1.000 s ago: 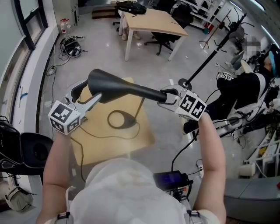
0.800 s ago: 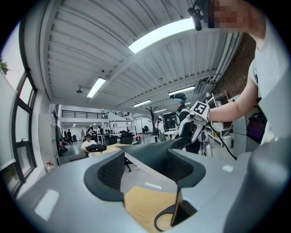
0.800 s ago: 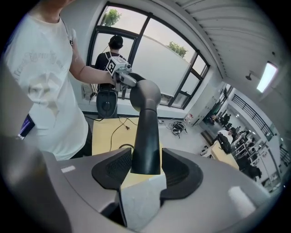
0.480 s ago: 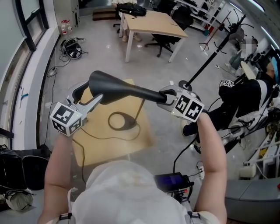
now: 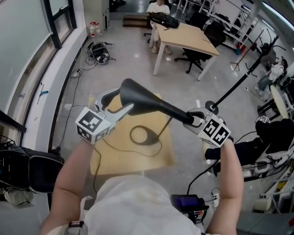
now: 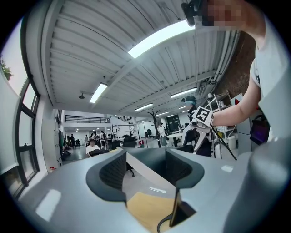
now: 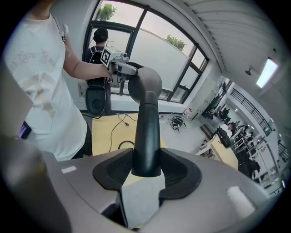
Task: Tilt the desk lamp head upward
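Lamp head (image 5: 138,94) up over small table (image 5: 115,158), just beside left gripper (image 5: 117,101). Left jaws wide, just closing slightly, nothing between. Right gripper (image 5: 193,120) clamps lamp arm (image 5: 172,111). Judgement: hold arm firm as anchor, seat left jaws on head, raise slowly.

Narrowing the left gripper (image 5: 120,102) a touch, nothing between its jaws, and tightening the right gripper (image 5: 192,120) on the lamp (image 5: 151,100) neck. Swinging the head view up-room now, bringing a seated person (image 5: 160,6) at the far desk (image 5: 183,36) into sight.
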Tool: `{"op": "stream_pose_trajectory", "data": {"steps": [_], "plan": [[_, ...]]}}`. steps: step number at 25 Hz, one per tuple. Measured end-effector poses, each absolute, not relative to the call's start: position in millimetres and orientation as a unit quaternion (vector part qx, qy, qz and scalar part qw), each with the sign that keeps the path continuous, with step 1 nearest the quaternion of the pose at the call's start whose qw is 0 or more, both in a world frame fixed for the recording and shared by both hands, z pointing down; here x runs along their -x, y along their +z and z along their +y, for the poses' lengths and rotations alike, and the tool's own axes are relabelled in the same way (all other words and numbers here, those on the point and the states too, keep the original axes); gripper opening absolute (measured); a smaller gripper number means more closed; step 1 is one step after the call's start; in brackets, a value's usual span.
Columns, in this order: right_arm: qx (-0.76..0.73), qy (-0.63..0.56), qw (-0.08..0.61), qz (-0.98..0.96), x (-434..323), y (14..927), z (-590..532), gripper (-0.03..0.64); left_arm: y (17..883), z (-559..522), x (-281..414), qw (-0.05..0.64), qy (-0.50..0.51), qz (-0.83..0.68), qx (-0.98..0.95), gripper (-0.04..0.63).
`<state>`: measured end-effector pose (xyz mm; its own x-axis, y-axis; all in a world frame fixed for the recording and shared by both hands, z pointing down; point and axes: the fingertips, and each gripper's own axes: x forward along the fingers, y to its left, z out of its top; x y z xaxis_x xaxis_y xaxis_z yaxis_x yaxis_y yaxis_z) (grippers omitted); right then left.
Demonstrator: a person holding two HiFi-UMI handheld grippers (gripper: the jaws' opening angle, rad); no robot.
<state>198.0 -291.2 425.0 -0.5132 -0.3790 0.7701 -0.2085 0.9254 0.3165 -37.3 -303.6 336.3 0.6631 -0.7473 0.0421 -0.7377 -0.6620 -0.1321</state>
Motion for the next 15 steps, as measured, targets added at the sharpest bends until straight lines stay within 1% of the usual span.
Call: {"op": "stream_pose_trajectory", "data": {"steps": [7,15], "plan": [[-0.172,-0.091,0.440,-0.877,-193,429,-293,0.206,319,-301,35,0.076,-0.047,0.406,0.909,0.249],[-0.177,-0.089,0.426,-0.883,-195,433,-294,0.204,312,-300,28,0.098,-0.056,0.409,0.905,0.247]]}}
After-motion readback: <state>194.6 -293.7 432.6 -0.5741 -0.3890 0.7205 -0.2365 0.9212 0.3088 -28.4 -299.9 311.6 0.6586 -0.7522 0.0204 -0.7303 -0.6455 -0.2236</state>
